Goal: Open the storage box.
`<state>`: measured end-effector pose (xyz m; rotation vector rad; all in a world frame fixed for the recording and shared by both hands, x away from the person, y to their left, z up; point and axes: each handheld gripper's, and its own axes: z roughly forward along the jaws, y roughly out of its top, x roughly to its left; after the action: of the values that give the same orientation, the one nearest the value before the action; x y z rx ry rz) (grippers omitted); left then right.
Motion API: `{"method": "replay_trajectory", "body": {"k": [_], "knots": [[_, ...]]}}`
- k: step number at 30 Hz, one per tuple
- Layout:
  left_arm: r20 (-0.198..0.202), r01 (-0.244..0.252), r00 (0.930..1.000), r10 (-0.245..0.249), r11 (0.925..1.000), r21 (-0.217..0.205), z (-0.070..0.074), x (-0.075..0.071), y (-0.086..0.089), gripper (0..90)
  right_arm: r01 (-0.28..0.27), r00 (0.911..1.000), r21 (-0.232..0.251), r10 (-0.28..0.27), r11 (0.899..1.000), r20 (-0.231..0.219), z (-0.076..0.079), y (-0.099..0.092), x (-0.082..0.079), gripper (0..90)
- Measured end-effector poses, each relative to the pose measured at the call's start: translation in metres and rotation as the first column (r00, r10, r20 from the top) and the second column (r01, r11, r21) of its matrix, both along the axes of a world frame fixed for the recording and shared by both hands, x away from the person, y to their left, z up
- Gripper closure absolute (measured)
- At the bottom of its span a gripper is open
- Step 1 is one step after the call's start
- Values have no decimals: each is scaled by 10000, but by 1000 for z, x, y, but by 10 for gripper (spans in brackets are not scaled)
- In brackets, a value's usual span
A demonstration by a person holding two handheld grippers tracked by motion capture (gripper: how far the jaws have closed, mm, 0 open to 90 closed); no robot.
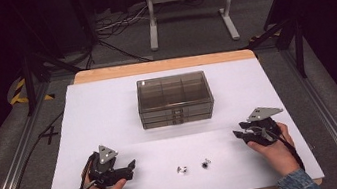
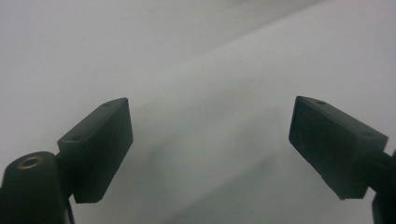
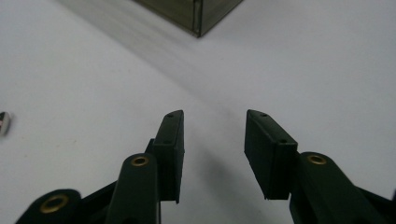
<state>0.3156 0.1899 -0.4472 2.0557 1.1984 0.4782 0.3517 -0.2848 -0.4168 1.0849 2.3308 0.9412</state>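
Left gripper [image 1: 126, 169] is sitting lower left w/ jaws spread wide, nothing btwn; right gripper [image 1: 241, 135] at right, jaws partly apart, empty. Smoky drawer box [image 1: 175, 99] is resting center; two small metal bits [image 1: 183, 170] lying lower center on white sheet [image 1: 98, 110]

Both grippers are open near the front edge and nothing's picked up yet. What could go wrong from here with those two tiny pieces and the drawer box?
1. The two small parts are tiny and lie flat on the white sheet; wide jaws may push them around instead of gripping.
2. They sit near the table's front edge, so a nudge could knock them off.
3. The drawer box looks shut; pulling one drawer single-handed may drag the box.
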Motion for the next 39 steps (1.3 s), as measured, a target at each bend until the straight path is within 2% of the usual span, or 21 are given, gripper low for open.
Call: {"method": "replay_trajectory", "body": {"k": [2, 5, 9, 12, 17, 18, 21, 22, 24, 28, 30, 31, 33, 39], "knots": [[88, 6, 10000, -6, 10000, 12, 0, 0, -1, 121, 116, 9999, 262, -114, 9996, -77, 6, -7, -2, 578], [64, 184, 9998, -183, 9997, -129, 0, 0, -3, 100, 333, 9994, 259, -333, 9991, 10, 10, -13, -3, 559], [92, 284, 9996, -283, 9996, -56, -1, -1, -5, 91, 420, 9991, 448, -420, 9981, -1, 17, -17, -4, 557], [194, 247, 9995, -243, 9995, -208, 1, -3, -5, 92, 99, 9999, 453, -100, 9989, 30, 22, -10, -5, 553], [354, 240, 9991, -231, 9994, -233, 2, -5, -6, 93, -861, 9963, 427, 861, 9954, 28, 31, 13, -6, 548], [383, 251, 9990, -242, 9994, -231, 2, -5, -6, 93, -861, 9963, 427, 861, 9954, 28, 31, 13, -6, 548], [435, 270, 9987, -261, 9994, -199, 2, -5, -7, 93, -1344, 9909, 348, 1344, 9903, 45, 38, 25, -8, 548], [458, 235, 9987, -225, 9995, -208, 3, -5, -6, 93, -1665, 9860, 385, 1663, 9853, 86, 42, 33, -10, 548], [489, 222, 9986, -211, 9995, -220, 3, -6, -6, 93, -1804, 9836, 385, 1802, 9828, 85, 44, 36, -11, 548], [523, 193, 9985, -183, 9996, -198, 2, -8, -4, 94, -2462, 9692, 494, 2459, 9679, 132, 50, 52, -14, 547], [560, 121, 9984, -107, 9996, -261, 3, -8, -4, 95, -2790, 9603, 562, 2785, 9586, 171, 51, 60, -13, 544], [585, 106, 9982, -88, 9995, -299, 3, -8, -3, 95, -2790, 9603, 562, 2785, 9586, 171, 51, 60, -13, 544], [689, 114, 9976, -94, 9995, -284, 3, -8, -4, 95, -3075, 9515, 671, 3072, 9492, 154, 51, 68, -12, 541], [680, 161, 9976, -143, 9995, -267, 3, -8, -5, 96, -3603, 9326, 891, 3606, 9286, 132, 47, 81, -8, 539]]}}
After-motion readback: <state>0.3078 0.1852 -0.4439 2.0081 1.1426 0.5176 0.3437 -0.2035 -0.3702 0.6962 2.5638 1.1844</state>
